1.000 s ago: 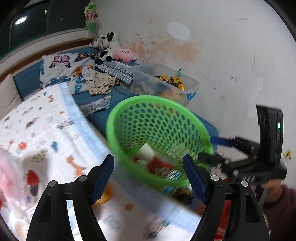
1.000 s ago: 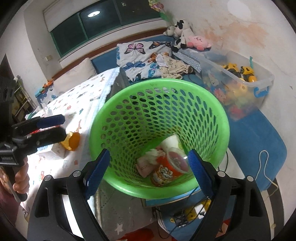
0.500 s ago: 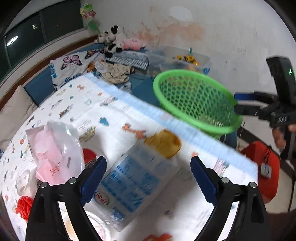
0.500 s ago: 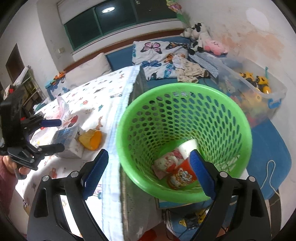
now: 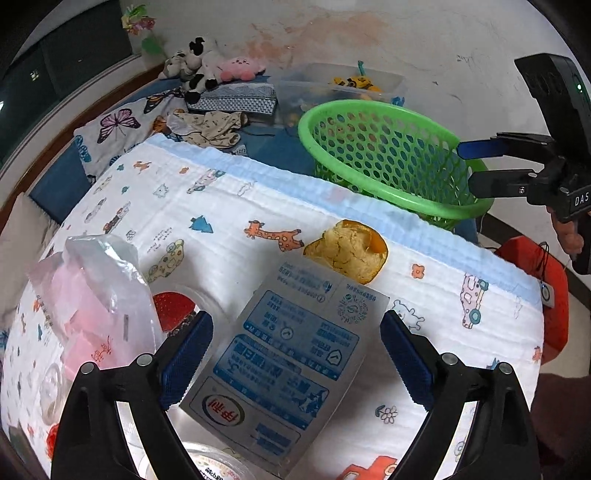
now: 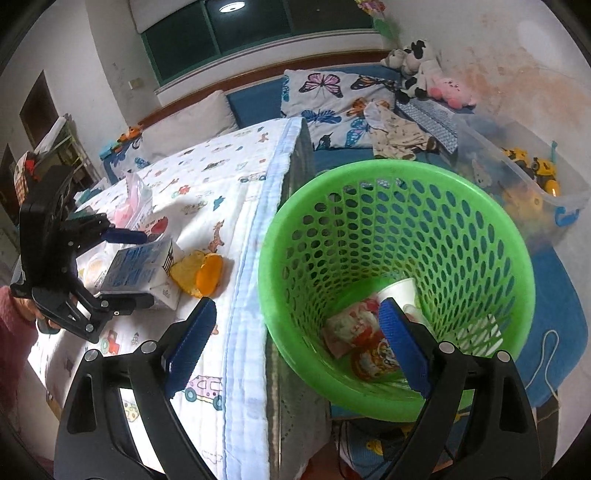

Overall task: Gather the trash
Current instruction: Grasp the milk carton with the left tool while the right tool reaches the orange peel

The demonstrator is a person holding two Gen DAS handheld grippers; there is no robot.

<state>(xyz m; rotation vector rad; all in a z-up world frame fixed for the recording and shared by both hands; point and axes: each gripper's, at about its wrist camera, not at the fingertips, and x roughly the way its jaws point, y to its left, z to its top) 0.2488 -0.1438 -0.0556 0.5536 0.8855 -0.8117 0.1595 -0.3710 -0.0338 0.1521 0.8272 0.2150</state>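
Behind the worktop [image 6: 221, 192] with its animal-print cloth is a blue bed [image 6: 258, 99]. Past the worktop's edge stands a green basket [image 6: 517, 266] holding trash. Left hand-held gripper [image 5: 295, 358], just opened, straddles a milk carton [image 5: 284, 354]; right hand-held gripper [image 6: 295, 343] is released.

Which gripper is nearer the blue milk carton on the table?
Left. The left gripper straddles the milk carton, jaws open; the right gripper hovers open at the green basket.

White wall [image 5: 424, 44], stained and patchy. Dark window [image 6: 258, 26] reflects a ceiling light [image 6: 233, 6]. Blue bench [image 6: 255, 99] below, bearing cushions [image 6: 332, 92] and plush toys [image 5: 207, 66]. Shelving [image 6: 70, 147], possibly, at left.
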